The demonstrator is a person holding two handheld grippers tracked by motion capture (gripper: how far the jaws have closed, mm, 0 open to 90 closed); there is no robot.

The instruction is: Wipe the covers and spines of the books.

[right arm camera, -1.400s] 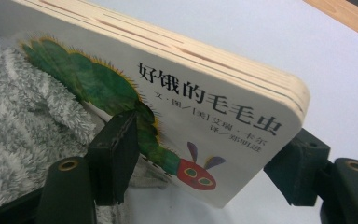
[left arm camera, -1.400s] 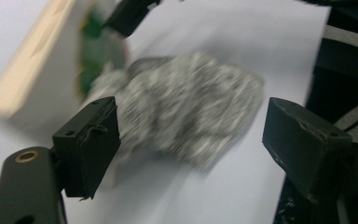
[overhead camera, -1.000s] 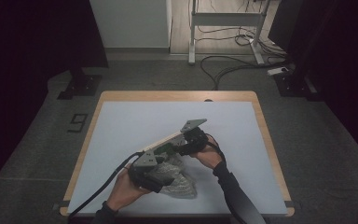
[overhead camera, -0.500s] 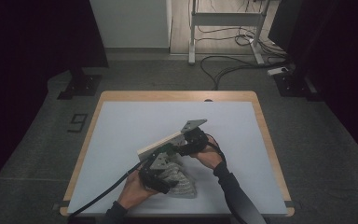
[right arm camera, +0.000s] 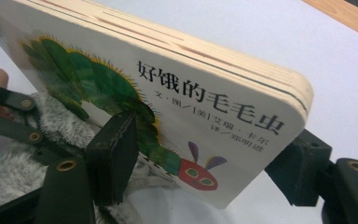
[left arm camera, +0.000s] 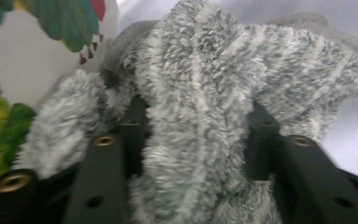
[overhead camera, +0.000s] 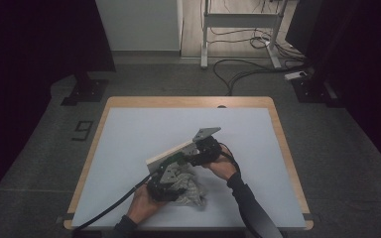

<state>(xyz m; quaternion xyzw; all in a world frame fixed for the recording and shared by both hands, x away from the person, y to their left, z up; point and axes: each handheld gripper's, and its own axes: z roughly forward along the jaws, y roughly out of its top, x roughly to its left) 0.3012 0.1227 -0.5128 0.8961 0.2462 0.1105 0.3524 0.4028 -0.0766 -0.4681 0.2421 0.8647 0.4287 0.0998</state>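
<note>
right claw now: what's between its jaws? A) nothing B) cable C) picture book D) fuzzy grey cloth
C: in the right gripper view the right claw has one jaw on the cover and one behind the picture book, which it holds tilted up off the table; the fuzzy grey cloth sits in the left claw.

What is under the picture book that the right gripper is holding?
The fuzzy grey cloth lies bunched below the tilted picture book, on the white table cover. The book hides how far it reaches underneath.
</note>
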